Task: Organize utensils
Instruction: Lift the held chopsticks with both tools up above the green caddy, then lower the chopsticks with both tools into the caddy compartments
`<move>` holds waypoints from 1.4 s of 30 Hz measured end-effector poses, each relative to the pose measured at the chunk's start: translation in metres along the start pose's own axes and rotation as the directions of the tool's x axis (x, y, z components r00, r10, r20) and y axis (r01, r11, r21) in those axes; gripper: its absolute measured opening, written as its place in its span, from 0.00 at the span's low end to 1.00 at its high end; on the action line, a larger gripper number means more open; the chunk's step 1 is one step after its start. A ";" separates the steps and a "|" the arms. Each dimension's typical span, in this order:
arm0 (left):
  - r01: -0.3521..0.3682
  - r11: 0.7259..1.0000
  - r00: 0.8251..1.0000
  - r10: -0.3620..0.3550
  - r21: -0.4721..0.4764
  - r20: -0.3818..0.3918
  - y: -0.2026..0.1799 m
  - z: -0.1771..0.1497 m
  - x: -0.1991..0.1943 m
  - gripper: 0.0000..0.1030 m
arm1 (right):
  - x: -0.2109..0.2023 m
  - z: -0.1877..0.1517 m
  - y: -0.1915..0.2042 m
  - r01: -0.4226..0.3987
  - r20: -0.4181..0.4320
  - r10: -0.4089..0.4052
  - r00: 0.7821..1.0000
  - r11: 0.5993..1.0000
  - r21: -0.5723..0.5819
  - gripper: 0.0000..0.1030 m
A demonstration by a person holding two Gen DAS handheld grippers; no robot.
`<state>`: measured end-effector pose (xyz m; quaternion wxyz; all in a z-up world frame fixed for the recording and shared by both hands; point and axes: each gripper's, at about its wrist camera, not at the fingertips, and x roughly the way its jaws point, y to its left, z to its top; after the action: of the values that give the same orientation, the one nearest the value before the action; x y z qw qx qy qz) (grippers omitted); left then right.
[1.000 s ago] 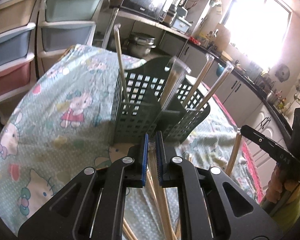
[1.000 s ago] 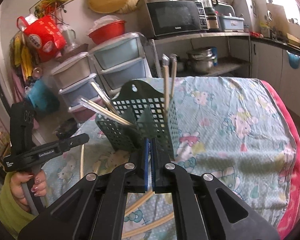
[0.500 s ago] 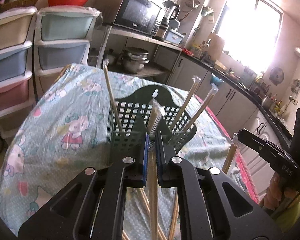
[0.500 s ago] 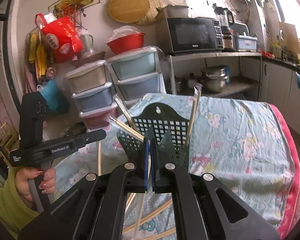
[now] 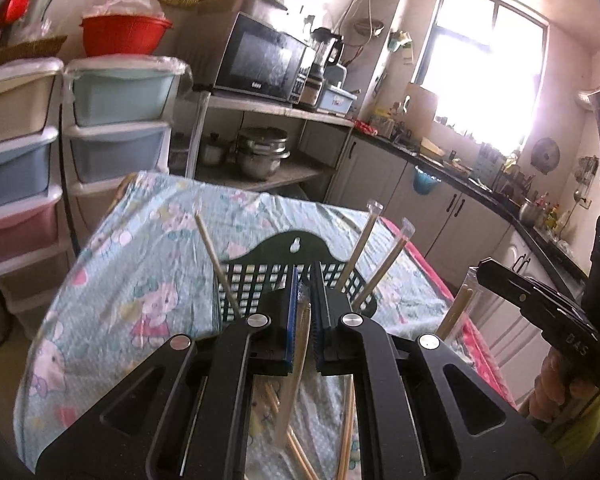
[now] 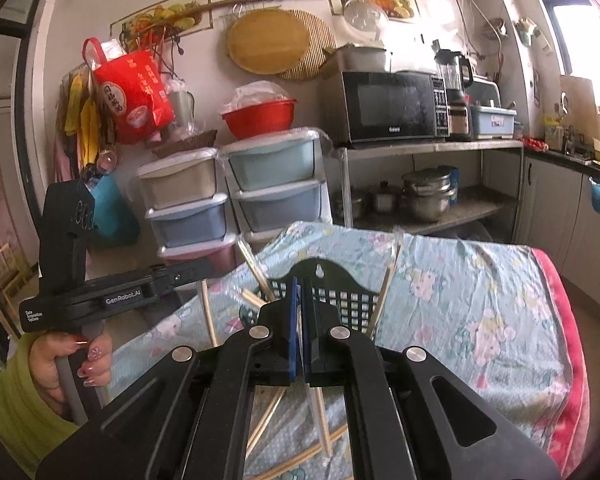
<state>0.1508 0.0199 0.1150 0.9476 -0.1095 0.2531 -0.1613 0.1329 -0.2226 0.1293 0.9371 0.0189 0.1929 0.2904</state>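
Chopsticks are the concern: the left gripper (image 5: 307, 300) is clenched on one wrapped chopstick (image 5: 294, 376) and the right gripper (image 6: 300, 304) on another (image 6: 320, 420), both hanging over the loose ones (image 6: 288, 464) at the near edge of the table (image 6: 480, 300). Each is pinched only near its top, so it may swing and miss the dark green basket (image 5: 296, 258) in the middle of the table, or knock it over.

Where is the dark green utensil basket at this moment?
In both wrist views the green basket stands on the cartoon-print tablecloth, just beyond the tips of each hand-held gripper, with wrapped chopsticks leaning out of it.
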 end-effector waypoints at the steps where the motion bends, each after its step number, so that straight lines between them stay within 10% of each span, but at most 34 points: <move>1: 0.001 1.000 1.000 -0.001 0.003 0.006 -0.001 0.002 -0.001 0.03 | 0.000 0.002 0.000 0.000 0.006 0.000 1.000 1.000 -0.002 0.02; 42: 0.005 0.998 0.968 -0.019 0.060 0.250 -0.021 0.112 -0.032 0.02 | -0.001 0.097 0.019 0.024 0.239 -0.003 0.971 0.996 -0.085 0.02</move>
<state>0.1769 0.0260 0.2308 0.9738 -0.1025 0.1261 -0.1593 0.1580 -0.2003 0.2223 0.9553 0.0116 0.0664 0.2878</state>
